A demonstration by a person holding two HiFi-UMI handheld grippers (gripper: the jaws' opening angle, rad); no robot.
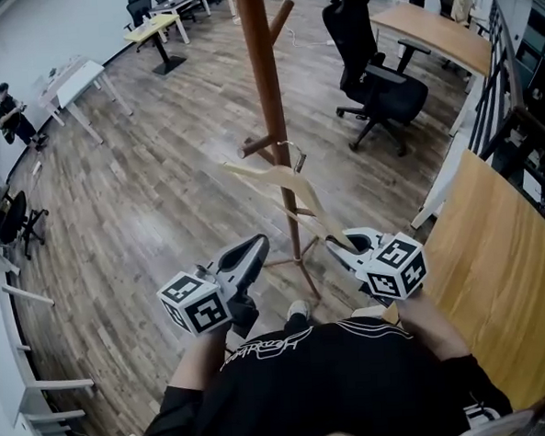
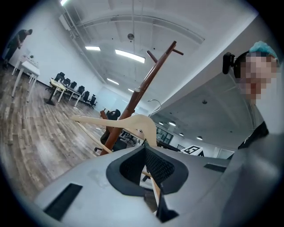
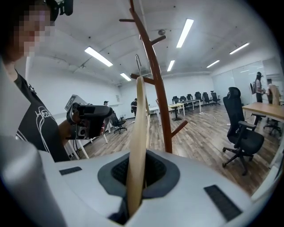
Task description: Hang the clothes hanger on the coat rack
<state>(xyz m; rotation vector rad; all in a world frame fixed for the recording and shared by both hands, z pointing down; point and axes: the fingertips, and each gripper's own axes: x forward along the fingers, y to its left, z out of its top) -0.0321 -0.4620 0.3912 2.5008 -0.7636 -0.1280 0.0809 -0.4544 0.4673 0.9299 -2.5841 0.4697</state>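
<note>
Right tongs (image 3: 138, 168): closed hard on one end of the wooden clothes hanger (image 1: 279, 180). The wood runs straight up between the pads, edge-on in the right gripper view.

Left tongs (image 2: 146, 164): jaws drawn together, only a thin slit between them and nothing gripped. They sit level, just beside the hanger's lower bar and apart from it.

The hanger is off the floor and tilted, carried only by the right tongs. Its far arm reaches past the coat rack (image 1: 261, 66) toward the left of the head view. Its metal hook (image 1: 296, 154) is up against the pole, right by a short lower peg (image 1: 254, 147). I can't tell whether the hook rests on that peg or only sits next to it.

The coat rack is a brown wooden pole with angled pegs, its splayed feet on the plank floor (image 1: 160, 192), directly in front of the person's black T-shirt (image 1: 328, 375).

A black office chair (image 1: 374, 77) stands beyond the rack to the right. A wooden tabletop (image 1: 505, 263) runs along the right edge. White tables (image 1: 75, 82) stand far left, with another person (image 1: 13, 113) beside them.
</note>
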